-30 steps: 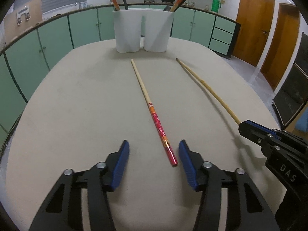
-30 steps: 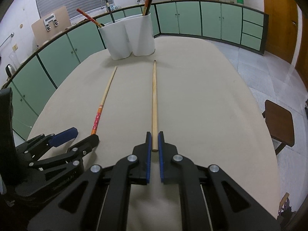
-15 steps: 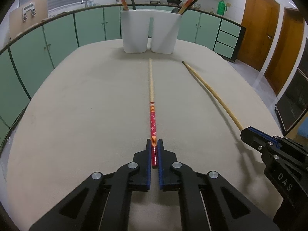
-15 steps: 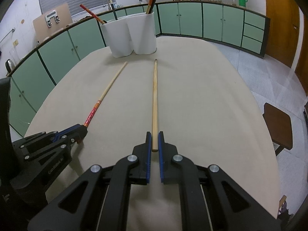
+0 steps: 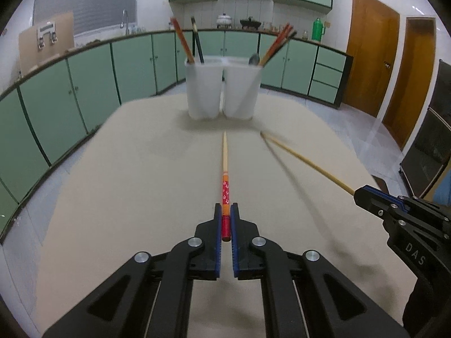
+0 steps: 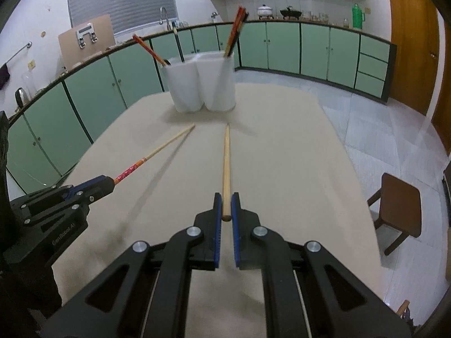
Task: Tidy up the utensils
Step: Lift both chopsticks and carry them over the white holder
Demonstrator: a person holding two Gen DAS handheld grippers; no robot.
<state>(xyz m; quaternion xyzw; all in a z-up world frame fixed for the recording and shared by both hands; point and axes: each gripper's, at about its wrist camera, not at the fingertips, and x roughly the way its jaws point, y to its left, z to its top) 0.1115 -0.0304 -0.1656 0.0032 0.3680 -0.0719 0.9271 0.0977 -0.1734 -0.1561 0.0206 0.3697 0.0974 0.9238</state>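
My left gripper (image 5: 224, 211) is shut on the red-patterned end of a red-handled chopstick (image 5: 225, 169) and holds it lifted off the beige table (image 5: 126, 183), tip toward the white two-compartment utensil holder (image 5: 222, 90). My right gripper (image 6: 225, 202) is shut on the thick end of a plain wooden chopstick (image 6: 226, 157), also raised and pointing at the holder (image 6: 204, 84). Each gripper shows in the other's view: the right one (image 5: 363, 194) and the left one (image 6: 104, 183). Both compartments hold chopsticks; a spoon (image 5: 254, 59) stands in the right one.
Green cabinets (image 5: 84, 84) and a counter ring the table. A wooden stool (image 6: 400, 205) stands on the floor to the right. Wooden doors (image 5: 372, 62) are at the far right.
My left gripper closed on the red-handled chopstick and lifted it. Both grippers have risen from the table with their chopsticks, and the holder now looks closer.
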